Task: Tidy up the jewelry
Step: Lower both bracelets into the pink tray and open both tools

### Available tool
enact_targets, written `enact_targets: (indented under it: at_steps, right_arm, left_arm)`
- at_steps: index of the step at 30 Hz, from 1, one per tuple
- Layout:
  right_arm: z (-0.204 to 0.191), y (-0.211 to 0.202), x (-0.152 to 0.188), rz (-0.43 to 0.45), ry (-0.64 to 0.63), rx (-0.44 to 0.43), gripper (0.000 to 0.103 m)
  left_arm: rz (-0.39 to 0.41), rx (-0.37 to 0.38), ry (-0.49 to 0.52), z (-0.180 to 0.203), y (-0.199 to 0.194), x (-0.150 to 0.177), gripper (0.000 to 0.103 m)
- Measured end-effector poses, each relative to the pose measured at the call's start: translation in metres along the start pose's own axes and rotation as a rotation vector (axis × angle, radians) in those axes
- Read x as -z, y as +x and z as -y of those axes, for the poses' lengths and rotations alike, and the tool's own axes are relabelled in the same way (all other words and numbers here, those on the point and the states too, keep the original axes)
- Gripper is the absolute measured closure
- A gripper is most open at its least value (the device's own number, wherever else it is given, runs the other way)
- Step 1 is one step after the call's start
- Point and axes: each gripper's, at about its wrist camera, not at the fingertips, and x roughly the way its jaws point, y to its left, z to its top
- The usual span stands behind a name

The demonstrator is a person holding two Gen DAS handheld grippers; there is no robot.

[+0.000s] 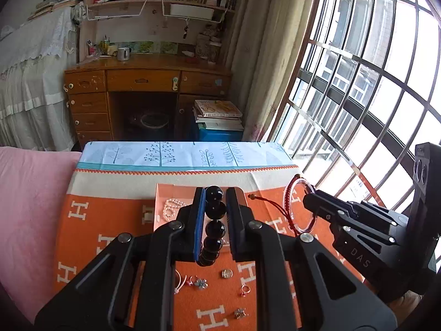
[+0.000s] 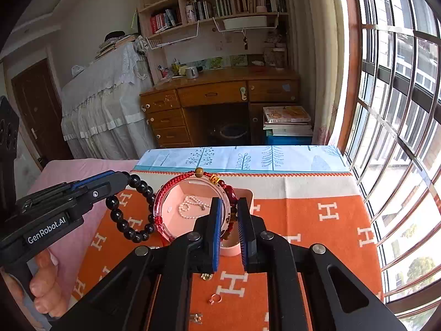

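Left gripper (image 1: pixel 215 215) was clamped on a black bead bracelet (image 1: pixel 214 224); the beads ran in a column between the blue pads, and in the right wrist view the rest of the loop hung free below the fingertips. Right gripper (image 2: pixel 230 220) was closed on a clear bangle wrapped with red cord (image 2: pixel 190 212), pinching its rim together with some dark red and brown beads; the ring stood upright ahead of the fingers. Both grippers were held above the table, close side by side, with bracelet and bangle almost touching in the right wrist view.

Directly beyond and below both sets of fingertips sat a pink tray (image 2: pixel 249 193) with a pearl strand (image 2: pixel 190 207) lying inside. The bangle covered most of the tray in the right wrist view, and the left fingers blocked its near half in the left wrist view.

Under the left gripper, loose pieces lay on the orange H-pattern cloth (image 1: pixel 104 215): a flower charm (image 1: pixel 200 283), a round coin-like piece (image 1: pixel 227 273), a small ring (image 1: pixel 244 290), a square stud (image 1: pixel 239 313) and a white cord (image 1: pixel 178 284), partly hidden by the gripper arm.

Past the table: wooden desk (image 1: pixel 143 80), stacked books on a blue box (image 1: pixel 217 113), barred window (image 1: pixel 358 69) to the right, pink bedding (image 1: pixel 30 193) to the left.
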Motion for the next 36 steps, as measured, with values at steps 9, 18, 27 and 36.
enact_targets:
  at_steps: [9, 18, 27, 36]
  right_arm:
    - [0.0, 0.095, -0.003, -0.112, 0.043, -0.012, 0.092]
    - [0.003, 0.177, 0.035, -0.23, 0.051, 0.0, 0.092]
    - [0.008, 0.233, 0.056, -0.322, 0.06, 0.004, 0.09]
    - [0.005, 0.231, 0.06, -0.296, 0.07, -0.011, 0.086]
  left_arm:
    - [-0.087, -0.055, -0.058, -0.026, 0.09, 0.015, 0.091]
    - [-0.194, -0.082, -0.039, -0.043, 0.16, 0.046, 0.091]
    - [-0.281, -0.046, -0.078, -0.055, 0.186, 0.057, 0.085]
    - [-0.303, -0.038, -0.095, -0.064, 0.184, 0.061, 0.053]
